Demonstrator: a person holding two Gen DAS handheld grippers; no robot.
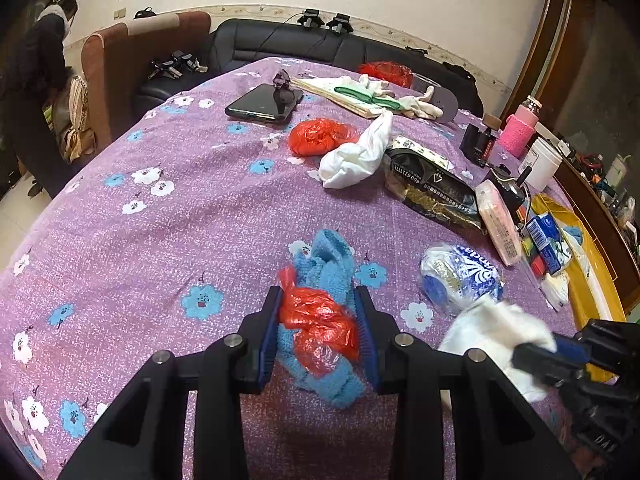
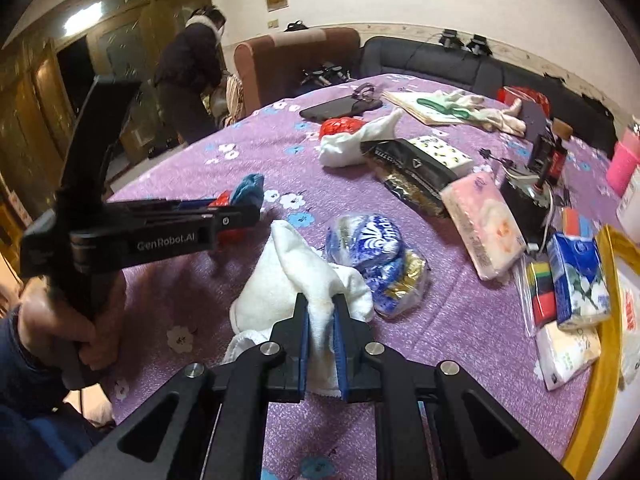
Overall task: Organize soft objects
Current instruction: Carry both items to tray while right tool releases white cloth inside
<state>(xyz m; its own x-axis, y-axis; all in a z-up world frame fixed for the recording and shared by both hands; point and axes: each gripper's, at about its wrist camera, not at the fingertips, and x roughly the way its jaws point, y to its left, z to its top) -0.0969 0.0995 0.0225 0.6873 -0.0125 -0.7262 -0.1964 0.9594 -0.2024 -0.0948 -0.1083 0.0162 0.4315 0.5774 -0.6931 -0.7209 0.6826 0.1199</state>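
- Left gripper [image 1: 320,320] is clamped on a bundle: a blue fuzzy cloth [image 1: 328,264] with a red plastic bag [image 1: 320,320] pressed against it, both resting on the purple flowered surface [image 1: 160,220] near its front edge.
- Right gripper [image 2: 320,336] has pinched tight onto the white towel [image 2: 288,280], folds bunched between its blue pads [image 2: 340,344].
- That towel sits just beside a blue-and-white wrapped packet [image 2: 372,248], toward the front of the surface.
- Further back, another red bag [image 1: 320,136] touches a second white cloth [image 1: 356,156], mid-surface.
- At the right edge, a yellow tray [image 2: 600,360] carries tissue packs [image 2: 576,280].
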